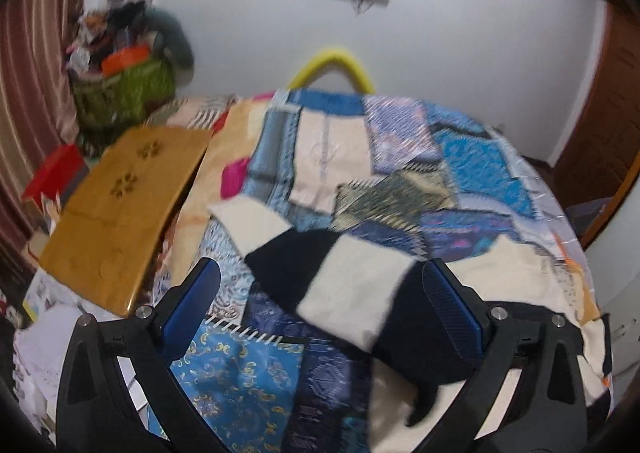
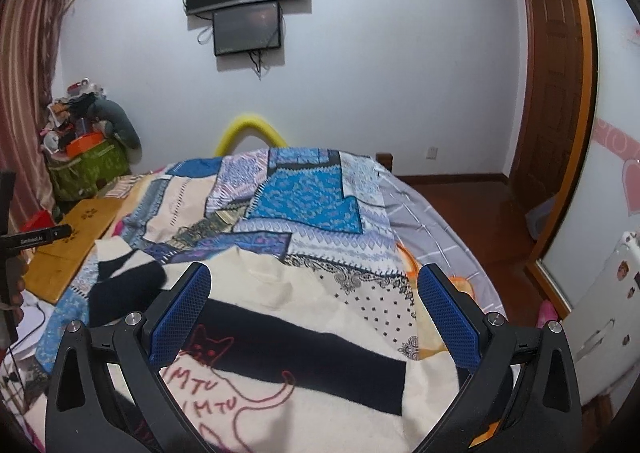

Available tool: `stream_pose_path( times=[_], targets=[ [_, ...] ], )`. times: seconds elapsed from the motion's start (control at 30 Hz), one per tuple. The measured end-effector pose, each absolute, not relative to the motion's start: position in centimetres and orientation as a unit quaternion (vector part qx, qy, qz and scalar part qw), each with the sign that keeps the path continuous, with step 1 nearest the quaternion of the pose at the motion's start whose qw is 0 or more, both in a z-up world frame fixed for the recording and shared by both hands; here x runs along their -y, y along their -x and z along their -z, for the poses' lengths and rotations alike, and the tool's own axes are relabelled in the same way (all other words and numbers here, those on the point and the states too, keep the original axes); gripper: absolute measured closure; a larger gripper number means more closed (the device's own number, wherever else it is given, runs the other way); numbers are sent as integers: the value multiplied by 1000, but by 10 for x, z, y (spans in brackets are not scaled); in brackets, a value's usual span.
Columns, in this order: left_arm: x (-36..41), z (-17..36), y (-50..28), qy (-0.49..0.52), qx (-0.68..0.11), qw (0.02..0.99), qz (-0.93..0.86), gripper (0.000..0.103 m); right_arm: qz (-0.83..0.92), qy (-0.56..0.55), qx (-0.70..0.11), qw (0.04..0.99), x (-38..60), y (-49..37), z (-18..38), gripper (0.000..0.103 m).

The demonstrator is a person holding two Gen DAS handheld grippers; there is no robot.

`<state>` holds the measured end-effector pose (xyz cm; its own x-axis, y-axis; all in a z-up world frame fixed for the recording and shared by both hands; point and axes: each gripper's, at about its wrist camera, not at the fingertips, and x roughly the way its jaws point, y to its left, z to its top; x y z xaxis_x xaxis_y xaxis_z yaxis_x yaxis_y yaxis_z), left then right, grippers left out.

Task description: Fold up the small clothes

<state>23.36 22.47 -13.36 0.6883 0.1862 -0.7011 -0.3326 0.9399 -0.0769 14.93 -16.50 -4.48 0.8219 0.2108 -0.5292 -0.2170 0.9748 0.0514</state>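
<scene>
A small cream and black striped sweater (image 2: 304, 337) with a red cat drawing lies flat on the patchwork bedspread (image 2: 304, 193). Its sleeve (image 1: 352, 285) stretches out to the left, in cream and black bands. My left gripper (image 1: 320, 293) is open and empty, hovering over that sleeve. My right gripper (image 2: 314, 301) is open and empty, hovering over the sweater's body near the cat drawing. The left gripper's handle (image 2: 36, 235) shows at the left edge of the right wrist view.
A yellow-brown lap board (image 1: 120, 209) lies at the bed's left side, beside a red box (image 1: 56, 173). A green bag piled with clutter (image 1: 124, 89) stands in the corner. A yellow foam arch (image 2: 250, 129) rises at the bed's far end. Wooden door (image 2: 556, 93) at right.
</scene>
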Motion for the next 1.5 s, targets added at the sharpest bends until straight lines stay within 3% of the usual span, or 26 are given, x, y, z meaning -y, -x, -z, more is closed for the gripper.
stream_pose_path(
  times=[0.27,0.37,0.63,0.83,1.0,1.07,1.27,1.5],
  targets=[
    [-283,197,-277,158,-434,873,-157,1,-102,1,-315,944,172,-177,64,0],
    [-302,217,-289,188,-449,858,-162,12,-105,-5,-328,939,170,-185,71,0],
    [-325,258,-317,263,-480,825,-144,27,-115,-7,-357,927,164,-201,90,0],
    [-331,272,-329,280,-489,813,-147,49,-118,-9,-367,923,162,-208,98,0],
    [-333,280,-337,280,-503,802,-160,88,-118,-13,-373,920,165,-208,102,0],
    [-333,281,-338,277,-506,800,-164,95,-118,-15,-374,920,166,-207,101,0],
    [-322,257,-332,256,-488,820,-156,97,-122,-15,-373,920,166,-203,96,0],
    [-277,194,-326,199,-450,862,-124,98,-128,-14,-367,921,166,-195,88,0]
  ],
)
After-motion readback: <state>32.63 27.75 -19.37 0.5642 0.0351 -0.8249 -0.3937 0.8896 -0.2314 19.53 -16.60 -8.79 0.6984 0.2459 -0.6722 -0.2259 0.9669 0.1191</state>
